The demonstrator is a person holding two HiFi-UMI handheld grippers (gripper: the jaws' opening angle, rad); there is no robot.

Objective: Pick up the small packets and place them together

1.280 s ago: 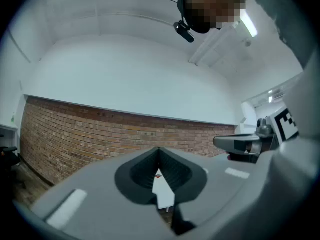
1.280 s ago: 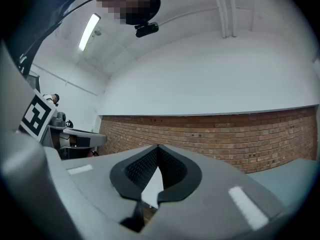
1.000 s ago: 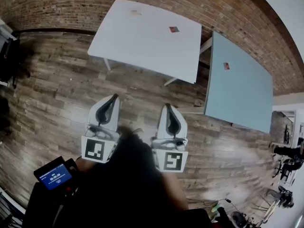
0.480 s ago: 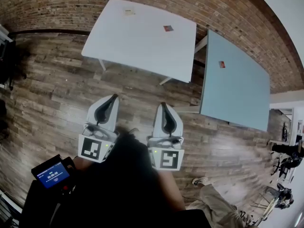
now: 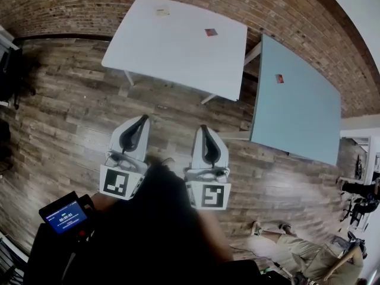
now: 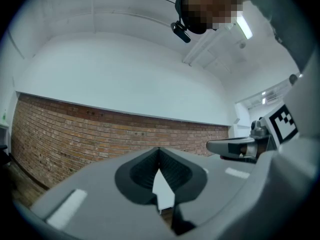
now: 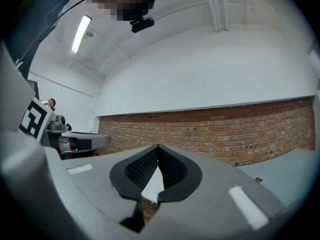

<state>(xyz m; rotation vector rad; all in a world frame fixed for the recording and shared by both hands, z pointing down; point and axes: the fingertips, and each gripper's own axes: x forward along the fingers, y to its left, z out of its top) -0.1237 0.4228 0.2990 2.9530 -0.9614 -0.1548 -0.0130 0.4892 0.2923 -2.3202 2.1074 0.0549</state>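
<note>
Plainly we see nothing gathered: the white surface (image 5: 178, 52) and blue-grey surface (image 5: 297, 111) fill the upper frame, our left gripper (image 5: 143, 119) and right gripper (image 5: 203, 127) hang below them, fingers (image 7: 142, 169) together and empty, and the three small packets (image 5: 211, 32) lie apart up there.

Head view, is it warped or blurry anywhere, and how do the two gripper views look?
Head view: strong fisheye, the brick wall curves, the white table is sharp, and the person's dark clothing at the bottom is soft. Left gripper view: black rounded corners, and the ceiling light glares. Right gripper view: same rounding, another ceiling light shines bright, and the brick wall looks crisp.
</note>
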